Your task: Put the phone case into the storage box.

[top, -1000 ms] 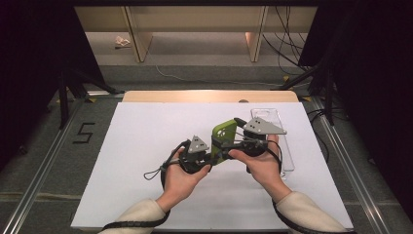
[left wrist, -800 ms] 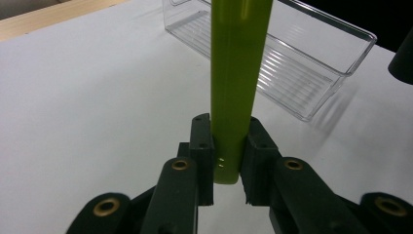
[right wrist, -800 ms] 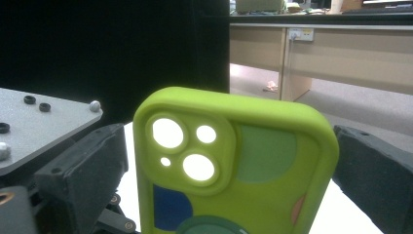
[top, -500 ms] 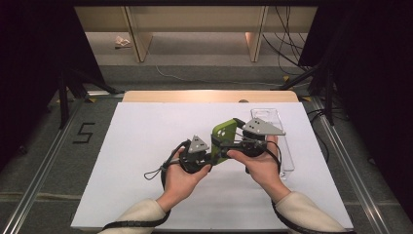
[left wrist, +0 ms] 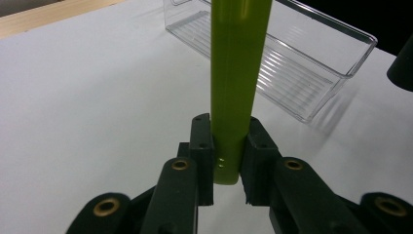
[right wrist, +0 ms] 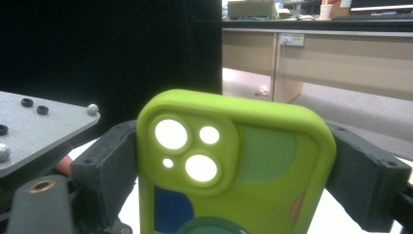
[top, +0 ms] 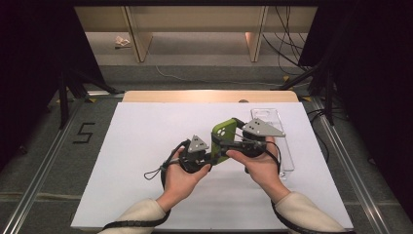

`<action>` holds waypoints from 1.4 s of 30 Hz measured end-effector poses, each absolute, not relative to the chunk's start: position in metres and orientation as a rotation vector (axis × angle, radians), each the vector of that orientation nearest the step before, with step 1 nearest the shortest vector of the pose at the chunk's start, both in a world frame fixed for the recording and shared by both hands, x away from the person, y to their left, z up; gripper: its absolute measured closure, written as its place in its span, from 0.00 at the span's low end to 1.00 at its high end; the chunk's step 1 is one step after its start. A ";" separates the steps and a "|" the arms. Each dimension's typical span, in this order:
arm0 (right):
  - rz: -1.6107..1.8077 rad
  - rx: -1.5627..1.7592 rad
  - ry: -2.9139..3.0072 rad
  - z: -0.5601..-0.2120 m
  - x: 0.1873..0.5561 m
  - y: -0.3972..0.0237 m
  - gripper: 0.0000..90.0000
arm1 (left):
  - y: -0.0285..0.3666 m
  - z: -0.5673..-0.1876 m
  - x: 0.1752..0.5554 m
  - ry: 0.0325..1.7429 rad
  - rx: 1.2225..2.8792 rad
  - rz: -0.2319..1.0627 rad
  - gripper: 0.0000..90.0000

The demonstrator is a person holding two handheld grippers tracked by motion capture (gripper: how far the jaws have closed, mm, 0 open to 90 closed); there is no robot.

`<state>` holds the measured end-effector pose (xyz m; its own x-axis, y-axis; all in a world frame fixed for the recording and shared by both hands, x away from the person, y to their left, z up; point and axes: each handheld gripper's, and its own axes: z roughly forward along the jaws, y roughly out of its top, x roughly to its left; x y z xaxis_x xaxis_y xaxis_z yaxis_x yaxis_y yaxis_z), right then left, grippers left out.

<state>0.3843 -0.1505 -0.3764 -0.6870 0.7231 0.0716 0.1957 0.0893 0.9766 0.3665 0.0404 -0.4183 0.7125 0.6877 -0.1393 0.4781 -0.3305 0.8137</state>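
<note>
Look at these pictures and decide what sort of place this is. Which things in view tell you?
Probably a lab or workshop set up for recording. A white table stands in a dark-curtained bay, cables trail across the floor, a taped number 5 marks the floor, and office desks stand beyond.

A clear plastic tray point(top: 285, 146) lies on the white counter point(top: 136, 141), just to the right of the fingers and partly beyond them, its ribbed floor point(left wrist: 287, 73) bare. Farther beyond the fingers, past the counter's wooden edge point(top: 209, 96), crumpled paper point(top: 121, 42) lies on the floor beside wooden furniture legs point(top: 139, 41).
</note>
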 end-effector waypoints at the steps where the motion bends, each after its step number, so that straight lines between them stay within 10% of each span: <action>1: 1.630 0.900 1.941 -0.376 0.384 -0.150 0.16 | 0.041 -0.418 0.367 0.892 1.994 0.287 0.86; 42: 1.626 0.921 1.934 -0.373 0.381 -0.151 0.19 | 0.042 -0.418 0.369 0.849 1.988 0.290 0.84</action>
